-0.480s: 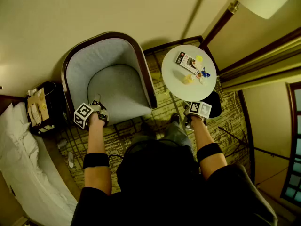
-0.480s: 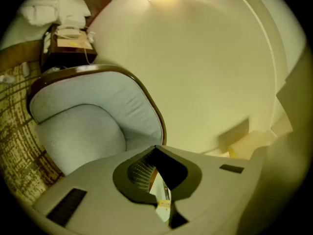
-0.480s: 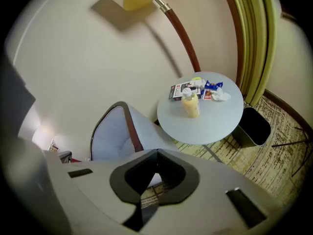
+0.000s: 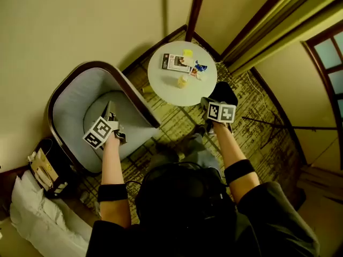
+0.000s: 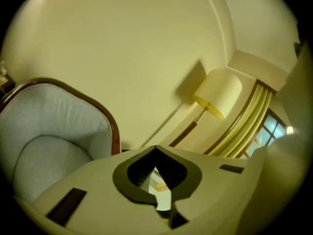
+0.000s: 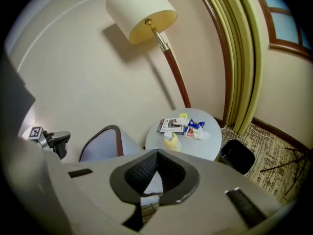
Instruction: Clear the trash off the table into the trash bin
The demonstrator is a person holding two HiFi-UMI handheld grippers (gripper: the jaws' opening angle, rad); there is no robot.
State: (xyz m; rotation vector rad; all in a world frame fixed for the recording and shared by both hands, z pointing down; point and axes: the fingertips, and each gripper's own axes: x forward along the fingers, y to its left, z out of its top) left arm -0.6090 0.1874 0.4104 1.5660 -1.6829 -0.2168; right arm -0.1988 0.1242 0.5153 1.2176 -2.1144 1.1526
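A small round white table (image 4: 166,87) (image 6: 205,148) holds the trash: a printed booklet (image 4: 176,62) (image 6: 171,125), a small yellow scrap (image 4: 188,52), a blue and white wrapper (image 4: 199,67) (image 6: 195,125) and a crumpled yellow piece (image 4: 183,81) (image 6: 171,141). A black trash bin (image 4: 225,91) (image 6: 237,155) stands on the floor by the table's right side. My right gripper (image 4: 208,105) (image 6: 156,153) is shut and empty, held short of the table's near edge. My left gripper (image 4: 110,111) (image 5: 156,148) is shut and empty over the armchair's seat.
A grey armchair (image 4: 80,108) (image 5: 49,141) with a dark wood rim stands left of the table. A floor lamp (image 6: 142,11) (image 5: 217,94) rises behind the table, with curtains (image 6: 239,58) and a window to the right. The patterned carpet (image 4: 252,116) carries a cable. A bed and nightstand (image 4: 45,170) lie at lower left.
The head view has swung, so the table and chair now sit further left and higher in the picture. Both grippers stay shut in front of me, left over the chair, right by the table.
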